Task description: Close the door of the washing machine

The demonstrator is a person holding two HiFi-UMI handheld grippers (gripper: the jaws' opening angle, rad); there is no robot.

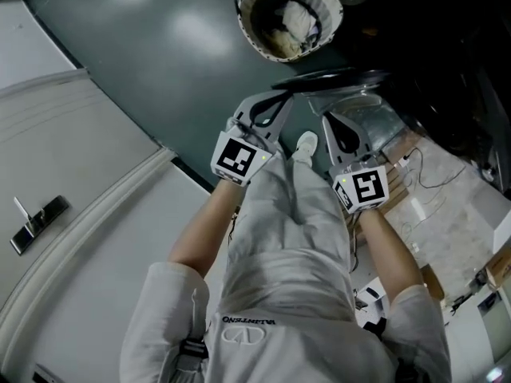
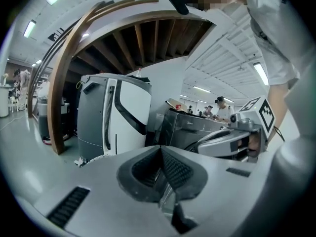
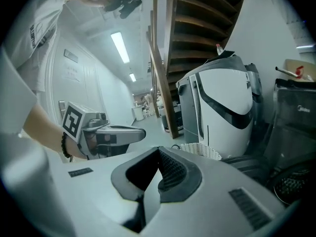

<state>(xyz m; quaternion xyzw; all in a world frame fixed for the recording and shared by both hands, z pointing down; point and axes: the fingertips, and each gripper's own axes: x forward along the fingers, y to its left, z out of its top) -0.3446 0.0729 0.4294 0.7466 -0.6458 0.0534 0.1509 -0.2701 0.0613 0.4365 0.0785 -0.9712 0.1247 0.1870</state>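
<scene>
**Fingers closed and empty on both sides**

Fingers of the left gripper [image 1: 282, 98] and the right gripper [image 1: 328, 120] taper to shut tips in the head view. The two grippers sit side by side ahead of the person's legs, over a dark green floor [image 1: 160, 62]. Beyond them stands a basket [image 1: 329, 8] with white laundry [image 1: 291, 18] in it. Just right of the right gripper's tip is a dark-rimmed panel with a silvery bulge, which looks like the open door [image 1: 371, 116]. The corner behind it is too dark to read.

From the left gripper view, the ribbed pads [image 2: 177, 169] meet at their tips with nothing between them. Past them a white and grey appliance [image 2: 123, 112] stands under wooden stairs [image 2: 143, 38]. The dark washing machine [image 2: 190, 127] is just to its right.

From the right gripper view, the pads likewise touch and hold nothing. The washing machine sits at the far right, and its perforated drum [image 3: 290, 184] shows low at the edge. The basket stands in front of the white and grey appliance.
</scene>
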